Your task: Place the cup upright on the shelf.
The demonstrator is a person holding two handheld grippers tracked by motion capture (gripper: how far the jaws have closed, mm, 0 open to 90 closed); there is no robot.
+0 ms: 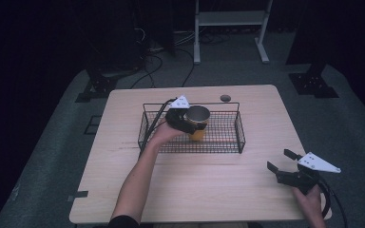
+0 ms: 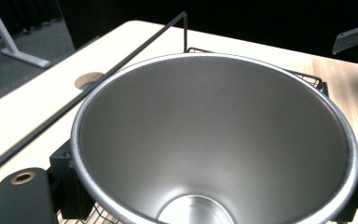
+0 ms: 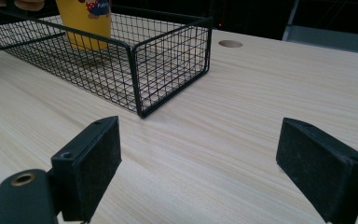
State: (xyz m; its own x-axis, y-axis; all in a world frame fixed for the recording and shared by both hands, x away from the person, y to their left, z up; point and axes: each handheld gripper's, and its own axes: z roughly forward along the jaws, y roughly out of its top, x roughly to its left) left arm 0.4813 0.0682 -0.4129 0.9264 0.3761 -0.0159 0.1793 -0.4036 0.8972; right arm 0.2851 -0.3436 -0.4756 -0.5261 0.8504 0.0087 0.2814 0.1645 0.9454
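Observation:
A yellow cup (image 1: 197,134) with a steel inside stands upright in the black wire basket (image 1: 240,130) at the table's middle. My left gripper (image 1: 186,121) is shut on the cup near its rim, one jaw on each side. In the left gripper view the cup's steel mouth (image 2: 214,135) opens wide between the jaws of my left gripper (image 2: 214,196). My right gripper (image 1: 279,160) rests open near the table's front right corner, well clear of the basket. In the right gripper view my right gripper (image 3: 209,172) holds nothing, and the cup (image 3: 86,21) shows far left inside the basket (image 3: 168,60).
The light wooden table (image 1: 218,190) has a round cable hole (image 1: 225,98) behind the basket. Bare tabletop lies between the basket and my right gripper. Beyond the table are dark floor, cables and a white stand (image 1: 230,28).

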